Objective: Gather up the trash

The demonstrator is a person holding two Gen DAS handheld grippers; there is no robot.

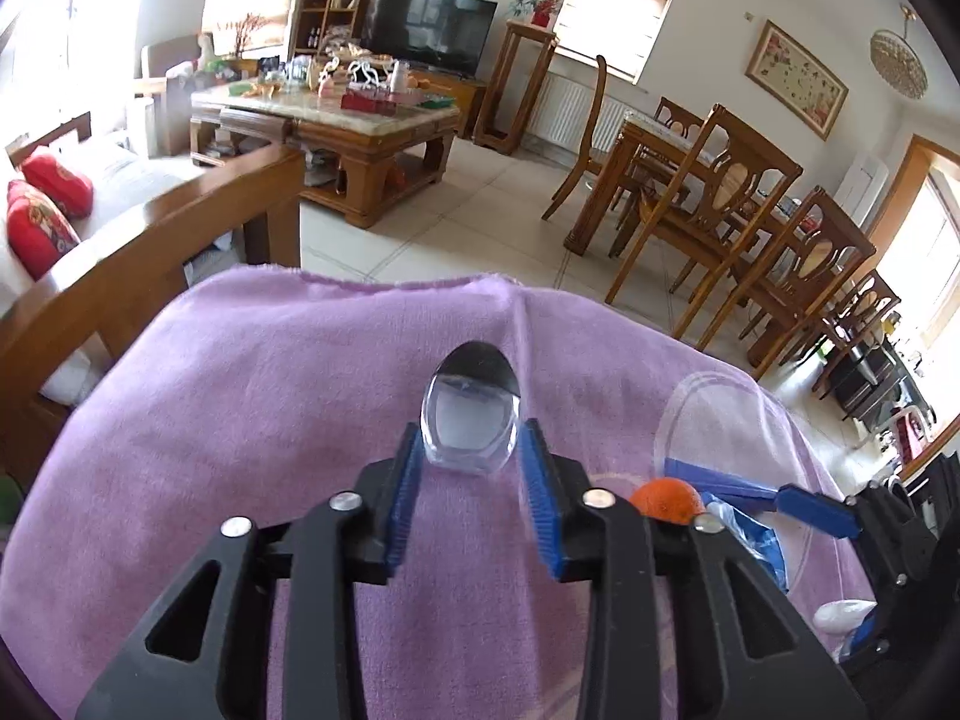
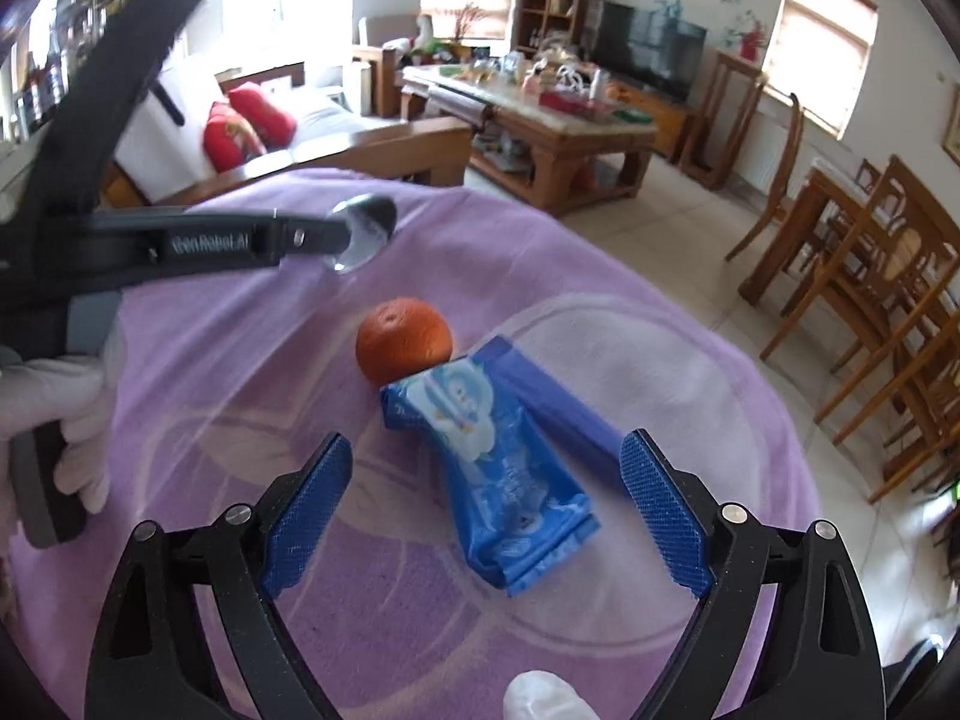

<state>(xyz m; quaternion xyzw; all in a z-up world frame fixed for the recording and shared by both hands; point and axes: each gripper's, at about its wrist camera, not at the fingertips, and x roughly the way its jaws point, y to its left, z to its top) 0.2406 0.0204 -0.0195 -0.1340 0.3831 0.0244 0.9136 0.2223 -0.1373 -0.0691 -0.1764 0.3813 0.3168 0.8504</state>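
Note:
My left gripper [image 1: 469, 456] is shut on a small clear plastic cup [image 1: 469, 420] with a dark rim, held above the purple cloth [image 1: 270, 420]. The cup also shows in the right wrist view [image 2: 363, 234], held at the left gripper's tip. My right gripper [image 2: 486, 498] is open, its blue pads on either side of a blue snack wrapper [image 2: 498, 468] lying on the cloth. An orange [image 2: 403, 347] sits just beyond the wrapper, touching it. In the left wrist view the orange [image 1: 666, 498] and wrapper [image 1: 750, 534] lie at the right, inside a clear plastic bag [image 1: 714, 414].
The purple cloth [image 2: 240, 372] covers a rounded surface. A wooden sofa with red cushions [image 1: 42, 216] stands at the left, a cluttered coffee table [image 1: 336, 114] beyond, and a dining table with chairs [image 1: 720, 192] at the right. A white-gloved hand [image 2: 66, 414] holds the left gripper.

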